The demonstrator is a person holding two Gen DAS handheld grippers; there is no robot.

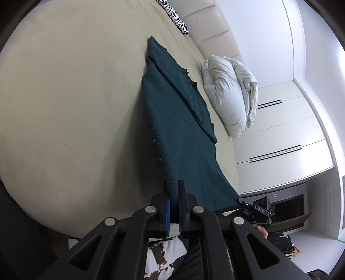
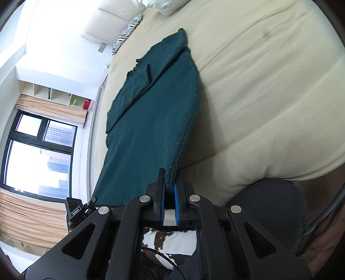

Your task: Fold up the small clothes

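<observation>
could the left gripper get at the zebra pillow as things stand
Probably not: the left gripper is shut on the near edge of the green garment, and the zebra pillow lies at the bed's far end by the headboard.

White duvet [image 1: 232,94] bundled on bed [image 1: 64,97]; zebra pillow [image 1: 175,18] beyond.

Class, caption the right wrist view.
Right gripper shut on the dark green garment, lifting its near corner off the beige bed.

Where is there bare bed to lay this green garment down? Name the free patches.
Widest free patch: the beige bed on the left tongs' side of the green garment. Also bare: the bed beyond the right tongs. Crowded: the headboard end, with the white duvet and zebra pillow.
</observation>
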